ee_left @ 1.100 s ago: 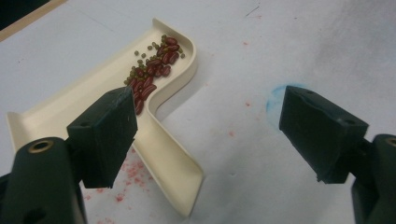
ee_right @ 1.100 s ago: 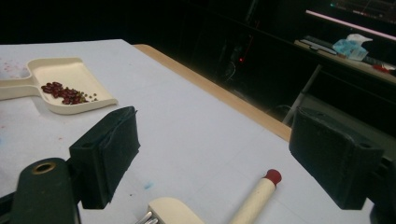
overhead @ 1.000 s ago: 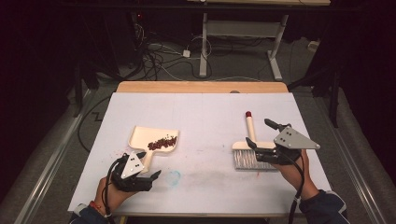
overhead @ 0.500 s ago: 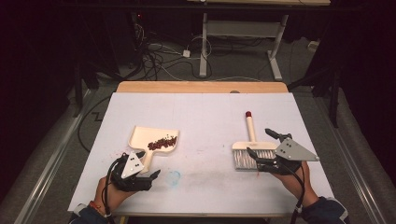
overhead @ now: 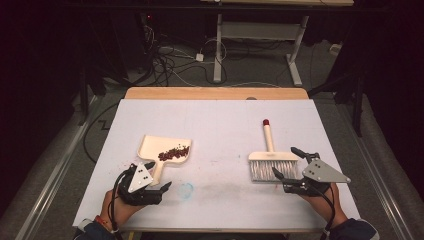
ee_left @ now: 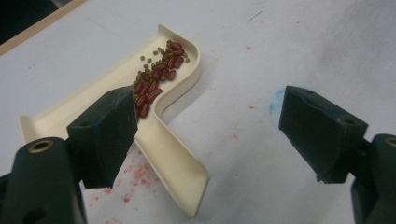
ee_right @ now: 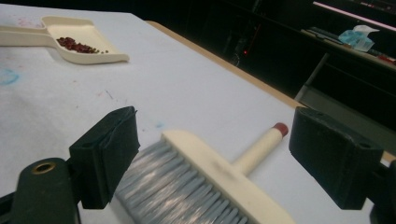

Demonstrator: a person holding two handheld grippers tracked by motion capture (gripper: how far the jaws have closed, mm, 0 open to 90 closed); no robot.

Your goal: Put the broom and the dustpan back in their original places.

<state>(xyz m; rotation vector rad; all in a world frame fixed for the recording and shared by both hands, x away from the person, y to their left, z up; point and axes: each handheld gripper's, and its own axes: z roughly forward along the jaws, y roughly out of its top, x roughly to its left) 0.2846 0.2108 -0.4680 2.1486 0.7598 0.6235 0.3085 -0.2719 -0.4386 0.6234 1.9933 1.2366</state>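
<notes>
Left gripper (overhead: 159, 189) is hovering near the tabletop's (overhead: 220, 130) front-left corner, jaws gaping wide and gripping nothing. The dustpan (overhead: 165, 152) is lying just beyond it, handle pointing between the jaws, beans (overhead: 173, 153) sitting in its tray. Over by the right edge, the right gripper (overhead: 287, 167) is also spreading wide, the brush (overhead: 272, 162) resting just left of it, bristles toward the jaws, handle pointing to the far edge.

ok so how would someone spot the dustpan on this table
Look at the white table, the person's left half. The cream dustpan lies just ahead of the left hand-held gripper. Unlike the brush on the right, it holds red beans.
</notes>
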